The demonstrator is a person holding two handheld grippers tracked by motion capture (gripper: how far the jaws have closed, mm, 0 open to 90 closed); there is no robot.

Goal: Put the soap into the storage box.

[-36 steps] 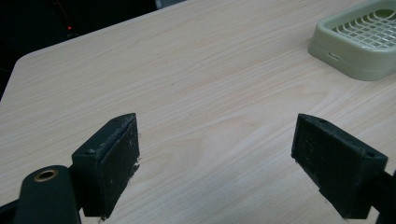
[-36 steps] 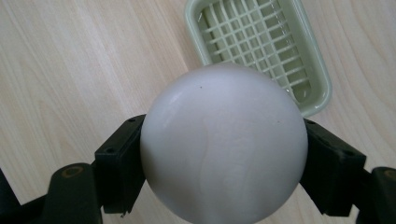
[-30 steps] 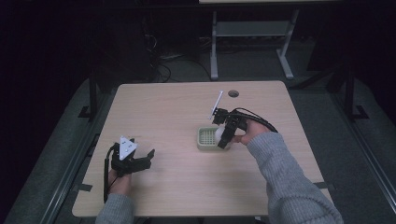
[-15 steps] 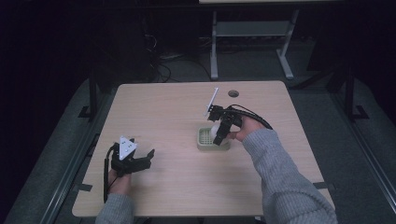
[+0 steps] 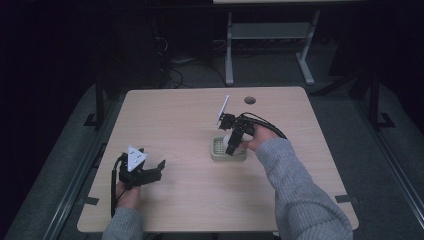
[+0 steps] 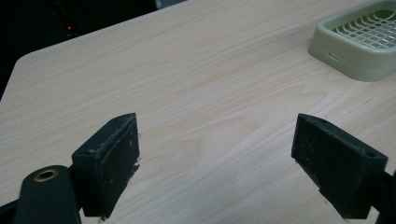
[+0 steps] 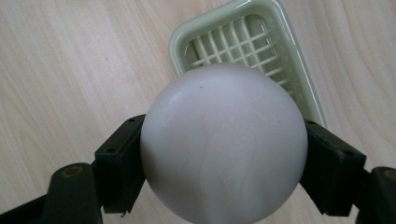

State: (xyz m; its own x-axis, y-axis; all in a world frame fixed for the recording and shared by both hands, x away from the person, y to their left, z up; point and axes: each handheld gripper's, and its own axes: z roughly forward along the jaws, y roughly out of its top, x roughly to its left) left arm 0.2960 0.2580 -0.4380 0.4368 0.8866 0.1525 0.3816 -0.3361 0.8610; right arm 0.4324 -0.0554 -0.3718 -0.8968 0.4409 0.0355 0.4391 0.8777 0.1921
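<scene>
A smooth white ball sits clamped between the black jaws of my right gripper, which is shut on it. Just beyond and beneath it lies a pale green slatted dish on the wooden table. In the high view my right gripper hangs over that dish at mid-table, jaws pointing down. My left gripper rests at the table's near left, open, with nothing between its jaws. The dish lies farther off, up to its right.
The light wooden table has a round cable hole near its far edge. A white-legged table frame stands on the dark floor beyond. Metal rails run along both sides of the table.
My right gripper has shifted a little left with the ball, and it now hangs over the dish. The left gripper has stayed put.
</scene>
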